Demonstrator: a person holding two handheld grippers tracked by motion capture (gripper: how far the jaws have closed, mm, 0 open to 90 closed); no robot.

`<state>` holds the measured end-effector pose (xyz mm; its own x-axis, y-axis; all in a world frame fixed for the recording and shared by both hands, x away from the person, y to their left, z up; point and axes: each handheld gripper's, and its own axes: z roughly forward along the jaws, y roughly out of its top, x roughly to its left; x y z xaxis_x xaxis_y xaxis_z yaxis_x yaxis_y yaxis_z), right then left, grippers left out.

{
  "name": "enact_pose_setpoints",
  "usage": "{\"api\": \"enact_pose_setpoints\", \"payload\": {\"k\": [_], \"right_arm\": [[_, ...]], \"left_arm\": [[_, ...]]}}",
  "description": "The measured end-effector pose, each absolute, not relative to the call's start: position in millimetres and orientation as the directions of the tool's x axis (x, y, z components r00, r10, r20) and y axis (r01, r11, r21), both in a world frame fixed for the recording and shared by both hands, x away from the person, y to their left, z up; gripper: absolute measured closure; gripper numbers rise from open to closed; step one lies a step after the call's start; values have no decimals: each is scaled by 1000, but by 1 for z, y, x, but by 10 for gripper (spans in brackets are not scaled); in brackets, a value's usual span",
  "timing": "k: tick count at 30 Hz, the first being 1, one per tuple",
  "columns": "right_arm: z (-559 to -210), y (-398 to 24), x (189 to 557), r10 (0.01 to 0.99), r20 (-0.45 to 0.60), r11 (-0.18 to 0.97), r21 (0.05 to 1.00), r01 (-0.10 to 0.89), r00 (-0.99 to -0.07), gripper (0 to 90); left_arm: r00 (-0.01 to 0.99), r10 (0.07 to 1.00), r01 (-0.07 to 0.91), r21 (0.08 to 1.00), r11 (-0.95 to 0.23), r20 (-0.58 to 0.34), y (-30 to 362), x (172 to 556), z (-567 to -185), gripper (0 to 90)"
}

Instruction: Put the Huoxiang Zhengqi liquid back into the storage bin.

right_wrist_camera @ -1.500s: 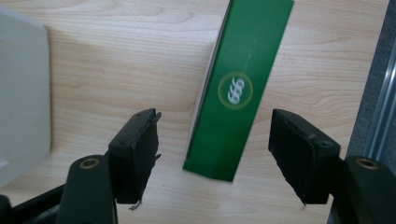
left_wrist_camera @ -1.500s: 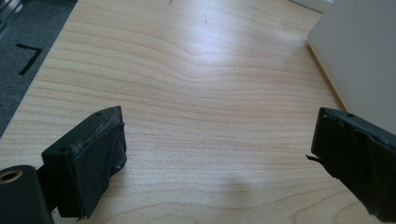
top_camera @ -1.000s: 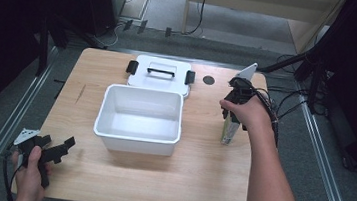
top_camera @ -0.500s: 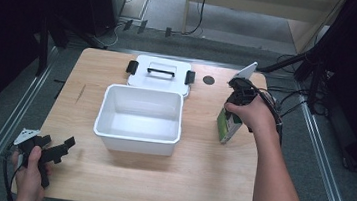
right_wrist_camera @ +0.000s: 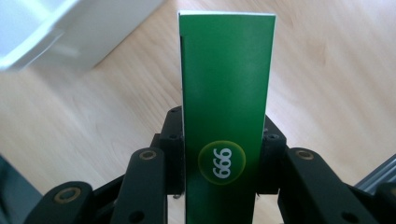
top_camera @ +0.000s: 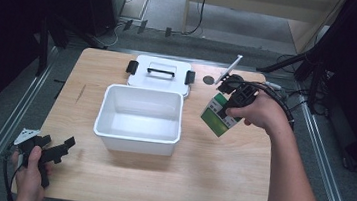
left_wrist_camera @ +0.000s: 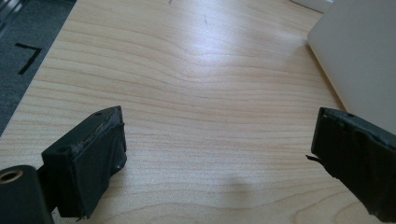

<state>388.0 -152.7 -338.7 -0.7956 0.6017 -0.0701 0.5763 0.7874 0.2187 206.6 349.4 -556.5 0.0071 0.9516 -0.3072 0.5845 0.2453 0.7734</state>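
Observation:
A green box [top_camera: 217, 117] marked 999 hangs tilted above the table, just right of the white bin [top_camera: 139, 118], with my right gripper [top_camera: 230, 102] shut on it. In the right gripper view the green box [right_wrist_camera: 226, 107] stands clamped between the two black jaws, and the white bin [right_wrist_camera: 56, 32] lies at upper left. My left gripper [top_camera: 60, 149] rests open near the table's front left corner. The left gripper view shows its jaws wide apart over bare wood, nothing between the fingertips [left_wrist_camera: 91, 149], with the bin's wall [left_wrist_camera: 359, 51] at upper right.
The bin's white lid [top_camera: 160, 72] with a black handle and clips lies flat behind the bin. A small dark round hole [top_camera: 209, 79] sits in the tabletop near the back. Cables trail off the table's right edge [top_camera: 287, 99].
My right gripper has lifted the green box off the table and carried it left toward the bin, tilting it. The left gripper has stayed put.

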Motion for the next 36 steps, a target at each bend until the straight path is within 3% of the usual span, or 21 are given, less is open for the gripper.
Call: {"api": "enact_pose_setpoints", "payload": {"k": [1, 2, 5, 26, 36], "right_arm": [[-329, -147, 381, 532, -99, 837, 208, 505, -841, 644], [-329, -147, 381, 532, -99, 837, 208, 505, -841, 644], [-311, -134, 366, 408, -137, 903, 205, 377, -903, 643], [-252, -69, 351, 239, -175, 952, 237, 195, -955, 642], [-244, -29, 343, 155, -178, 961, 254, 107, -972, 642]], "left_arm": [[7, 952, 585, 773, 245, -307, 349, 207, -557, 39], [7, 952, 585, 773, 245, -307, 349, 207, -557, 39], [7, 952, 585, 773, 244, -307, 349, 207, -557, 40], [7, 954, 581, 778, 239, -299, 349, 207, -557, 40], [-2, 974, 528, 827, 193, -226, 344, 204, -554, 39]]}}
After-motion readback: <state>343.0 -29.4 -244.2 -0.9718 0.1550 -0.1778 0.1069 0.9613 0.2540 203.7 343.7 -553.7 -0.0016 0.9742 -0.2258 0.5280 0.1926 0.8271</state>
